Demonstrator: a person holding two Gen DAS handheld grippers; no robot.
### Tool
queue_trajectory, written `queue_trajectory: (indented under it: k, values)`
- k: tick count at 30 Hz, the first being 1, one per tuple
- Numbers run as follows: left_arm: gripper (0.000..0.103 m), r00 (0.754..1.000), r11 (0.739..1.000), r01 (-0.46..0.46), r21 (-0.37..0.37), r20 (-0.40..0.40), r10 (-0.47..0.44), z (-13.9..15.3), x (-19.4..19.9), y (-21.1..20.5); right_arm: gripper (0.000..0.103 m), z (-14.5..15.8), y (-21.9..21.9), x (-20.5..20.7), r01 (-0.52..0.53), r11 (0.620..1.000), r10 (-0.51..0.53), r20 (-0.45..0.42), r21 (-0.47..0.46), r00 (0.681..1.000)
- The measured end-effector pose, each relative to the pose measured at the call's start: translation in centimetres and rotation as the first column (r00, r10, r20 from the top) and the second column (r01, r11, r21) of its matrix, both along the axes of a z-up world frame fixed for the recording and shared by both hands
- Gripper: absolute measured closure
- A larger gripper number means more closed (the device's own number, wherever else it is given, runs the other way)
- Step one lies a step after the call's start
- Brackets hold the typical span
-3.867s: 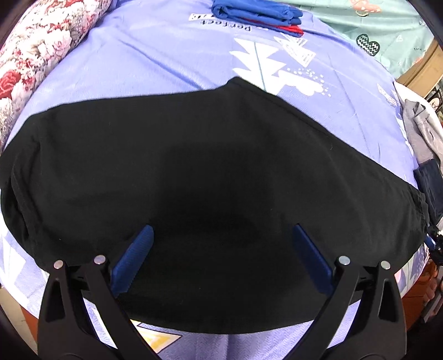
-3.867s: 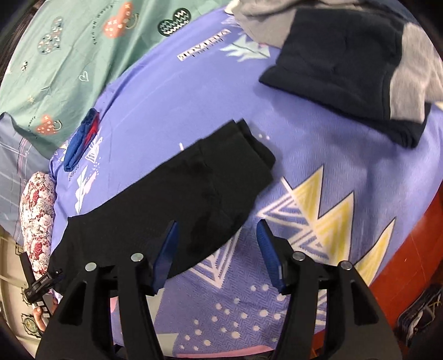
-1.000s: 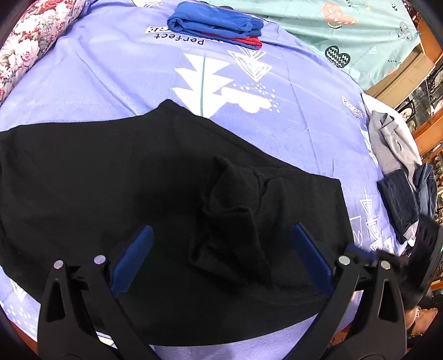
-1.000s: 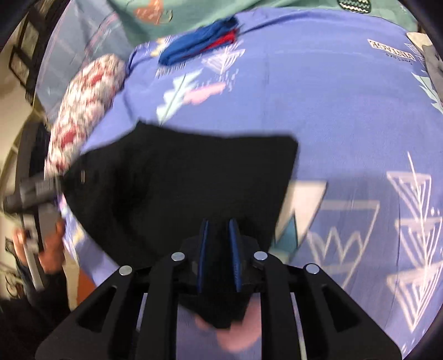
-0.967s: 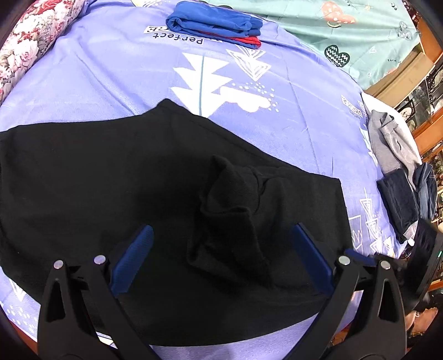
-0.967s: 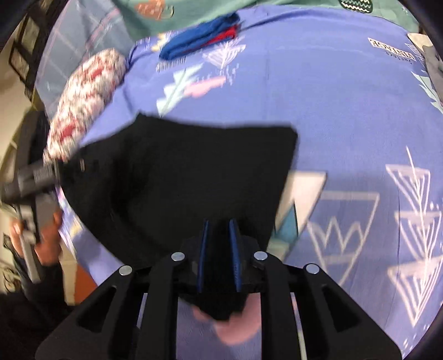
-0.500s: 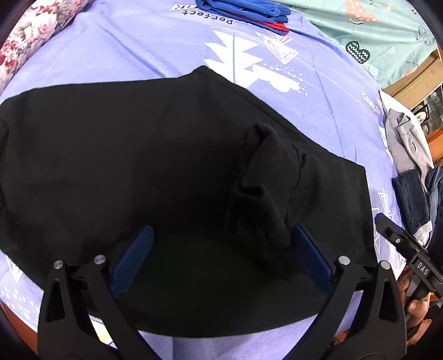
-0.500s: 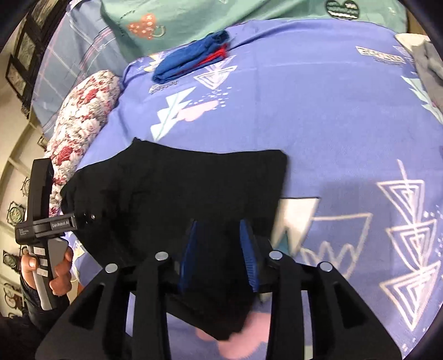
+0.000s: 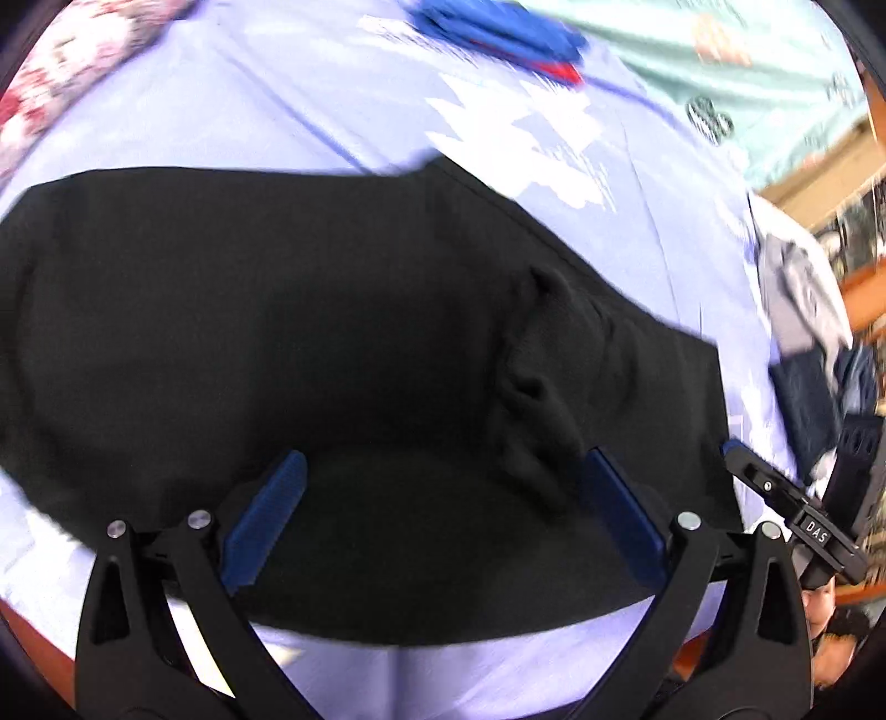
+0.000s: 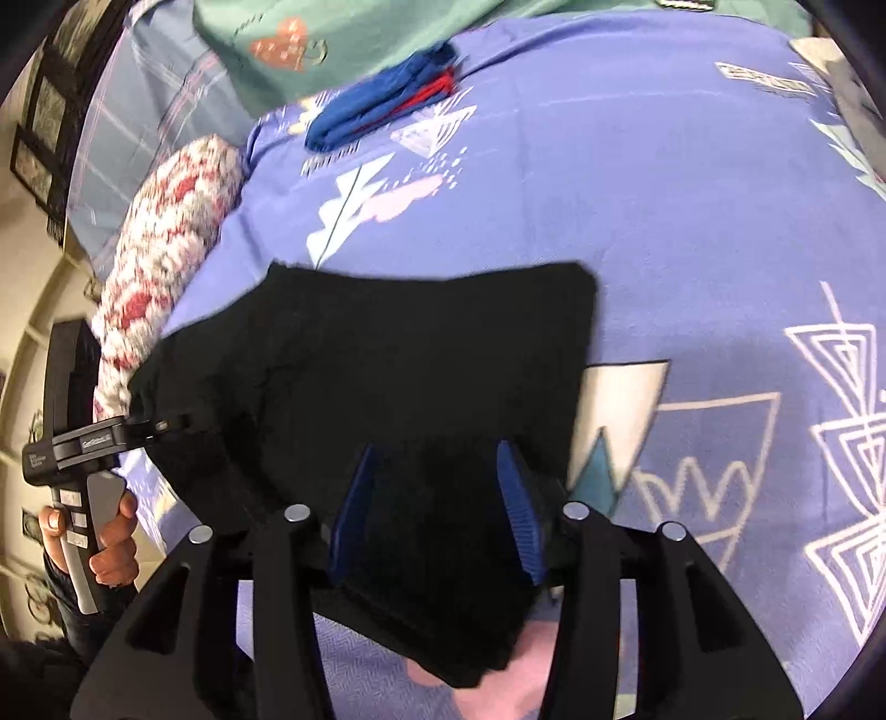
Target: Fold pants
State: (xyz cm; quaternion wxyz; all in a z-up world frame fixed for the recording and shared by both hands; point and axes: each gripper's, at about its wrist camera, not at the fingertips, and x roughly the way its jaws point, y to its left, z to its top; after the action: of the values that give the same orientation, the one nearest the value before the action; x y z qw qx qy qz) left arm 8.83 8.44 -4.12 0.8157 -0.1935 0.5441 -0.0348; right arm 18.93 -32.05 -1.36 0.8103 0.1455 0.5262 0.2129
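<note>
On the right gripper [image 9: 797, 515], seen at the right edge of your left wrist view, a small white label reads "DAS". Your right wrist view shows printed lettering on the left gripper [image 10: 94, 443] at the left and on the purple bedsheet [image 10: 637, 183] at its far side, but blur makes both unreadable; the sheet's far-right print is perhaps a word.

The plain black fabric pants [image 9: 310, 332] lie on a lilac bedsheet [image 10: 637, 183] printed with white, pink and teal triangle shapes. A folded blue garment with red trim [image 10: 382, 102] lies beside a mint-green cloth with heart motifs [image 10: 332, 39]. The rolled bolster [image 10: 166, 232] is white with red flowers. Both grippers have blue ribbed fingers [image 10: 518, 509] on black frames.
</note>
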Motion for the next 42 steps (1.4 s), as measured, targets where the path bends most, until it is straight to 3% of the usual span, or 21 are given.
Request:
queue_trajectory:
  k: [3,5,9,13,17,20,24,27,31,33,35,36,38,42]
  values:
    - [0.002,0.994,0.995,-0.102,-0.015,0.041,0.103,1.6,-1.8,4.0,0.044,0.5,-0.9,-0.1,0.038,0.999,-0.038,0.013,0.019,0.999]
    - [0.002,0.981,0.983,-0.182,0.007,0.064,0.181,2.7,-3.1,6.8,0.044,0.6,-1.0,0.0,0.045,0.998,-0.046,0.006,0.042,0.999]
    - [0.002,0.934,0.934,-0.352,0.063,0.086,0.346,3.6,-5.1,12.3,0.043,0.2,-0.4,0.3,0.040,0.998,-0.040,-0.017,0.051,0.999]
    - [0.002,0.896,0.894,-0.443,0.062,0.064,0.439,3.2,-6.3,15.7,0.043,-0.3,0.4,0.7,0.028,0.997,-0.025,-0.050,0.070,0.998]
    - [0.002,0.899,0.897,-0.438,0.056,0.045,0.436,2.1,-6.9,17.0,0.043,-0.1,1.2,0.7,0.016,0.999,-0.014,-0.042,0.047,0.999]
    - [0.004,0.896,0.896,-0.444,-0.006,-0.004,0.444,0.4,-7.0,18.4,0.043,0.0,1.4,0.9,0.019,0.999,-0.017,-0.038,0.044,0.999]
    - [0.020,0.908,0.899,-0.420,-0.123,-0.048,0.417,-1.7,-6.4,19.1,0.043,-0.1,1.7,1.3,0.028,0.999,-0.026,-0.039,0.037,0.999]
    - [0.020,0.915,0.908,-0.404,-0.113,-0.031,0.403,-2.0,-5.3,18.9,0.043,-0.1,2.0,1.6,0.028,0.999,-0.027,-0.040,0.033,0.999]
    - [0.021,0.906,0.898,-0.422,-0.129,-0.026,0.422,-2.3,-4.1,19.9,0.043,0.0,2.5,1.9,0.024,0.999,-0.023,-0.036,0.028,0.999]
    - [0.030,0.899,0.892,-0.437,-0.117,-0.027,0.437,-2.3,-3.5,20.0,0.043,-0.1,2.8,2.0,0.021,0.999,-0.020,-0.038,0.029,0.999]
    - [0.069,0.892,0.889,-0.453,-0.062,-0.022,0.452,-2.4,-3.2,19.9,0.043,-0.1,2.9,2.1,0.021,0.999,-0.020,-0.039,0.029,0.999]
    - [0.076,0.893,0.891,-0.451,-0.060,-0.012,0.451,-2.4,-3.2,19.9,0.043,0.0,2.9,2.0,0.019,0.999,-0.018,-0.036,0.028,0.999]
    - [0.083,0.900,0.899,-0.433,-0.069,0.029,0.436,-1.8,-3.8,19.8,0.043,0.1,2.8,2.0,0.020,0.999,-0.019,-0.027,0.027,0.999]
    - [0.085,0.912,0.915,-0.403,-0.008,0.076,0.403,0.4,-4.1,18.6,0.043,0.8,2.2,1.8,0.029,0.999,-0.029,0.000,0.021,1.000]
